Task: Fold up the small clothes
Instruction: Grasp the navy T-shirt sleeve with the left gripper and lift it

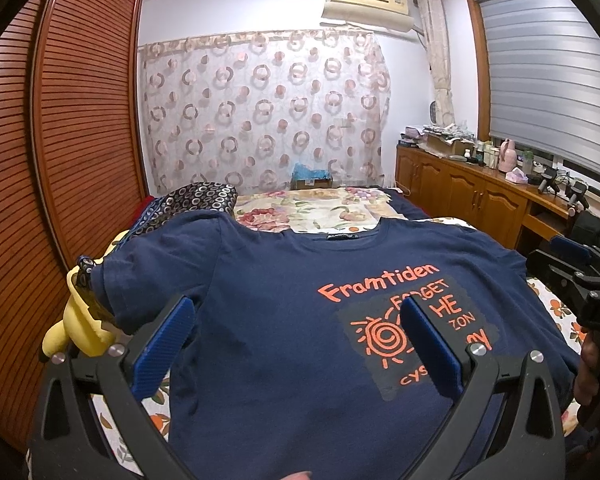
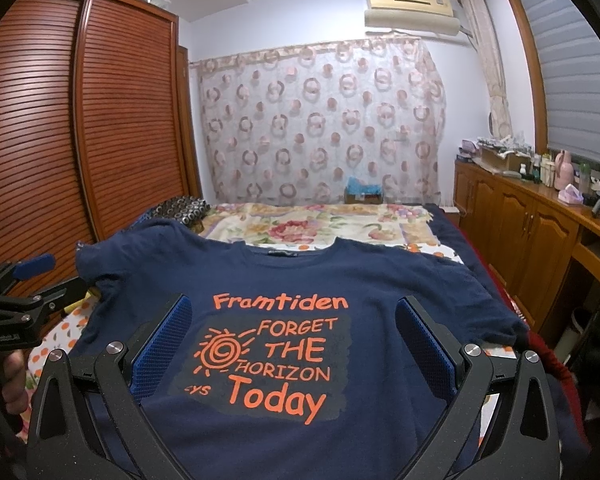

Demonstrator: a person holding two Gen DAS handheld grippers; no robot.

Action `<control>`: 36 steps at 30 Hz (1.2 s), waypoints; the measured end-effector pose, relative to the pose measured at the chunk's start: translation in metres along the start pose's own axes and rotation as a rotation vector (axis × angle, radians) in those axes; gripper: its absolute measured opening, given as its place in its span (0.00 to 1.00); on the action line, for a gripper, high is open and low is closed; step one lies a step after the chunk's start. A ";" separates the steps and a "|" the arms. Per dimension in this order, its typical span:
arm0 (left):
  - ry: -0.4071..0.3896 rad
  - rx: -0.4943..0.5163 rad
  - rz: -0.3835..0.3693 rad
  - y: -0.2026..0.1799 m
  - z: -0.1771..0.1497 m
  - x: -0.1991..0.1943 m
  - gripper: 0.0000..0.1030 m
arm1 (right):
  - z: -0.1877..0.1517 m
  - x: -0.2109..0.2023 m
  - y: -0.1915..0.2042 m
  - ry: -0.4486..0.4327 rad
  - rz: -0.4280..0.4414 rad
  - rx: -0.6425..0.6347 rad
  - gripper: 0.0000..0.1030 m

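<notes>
The navy T-shirt (image 2: 284, 276) lay flat, print up, across the bed (image 2: 320, 220), filling each frame's lower half. Both the left claw (image 1: 296, 344) and right claw (image 2: 294, 344) hung wide open above it, holding nothing; folding seemed unstarted, so next probably a sleeve or side edge needed pinching

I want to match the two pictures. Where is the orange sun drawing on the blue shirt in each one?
Left wrist view: the sun drawing sits lower right of middle, just left of the left gripper's right-hand finger.
Right wrist view: it sits lower left of middle, between the open fingers of the right gripper, left of "THE".
Shared landmark: the air conditioner high on the far wall.
</notes>
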State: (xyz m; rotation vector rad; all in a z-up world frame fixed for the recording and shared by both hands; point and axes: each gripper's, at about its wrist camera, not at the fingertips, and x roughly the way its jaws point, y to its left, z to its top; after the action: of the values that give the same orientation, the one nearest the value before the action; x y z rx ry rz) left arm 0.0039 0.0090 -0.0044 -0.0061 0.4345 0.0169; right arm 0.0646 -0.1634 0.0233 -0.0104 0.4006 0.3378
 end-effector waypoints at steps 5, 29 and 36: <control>-0.029 0.003 0.023 0.006 -0.002 0.008 1.00 | -0.001 0.008 0.002 0.015 0.022 -0.011 1.00; 0.134 -0.086 0.038 0.152 0.034 0.075 0.97 | 0.028 0.116 0.040 0.149 0.227 -0.137 1.00; 0.201 -0.158 0.021 0.194 0.040 0.097 0.71 | 0.031 0.152 0.050 0.219 0.259 -0.160 1.00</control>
State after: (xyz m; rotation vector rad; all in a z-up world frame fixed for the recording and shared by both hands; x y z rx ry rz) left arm 0.1053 0.2053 -0.0095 -0.1599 0.6339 0.0714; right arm 0.1913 -0.0650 -0.0039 -0.1536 0.5926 0.6269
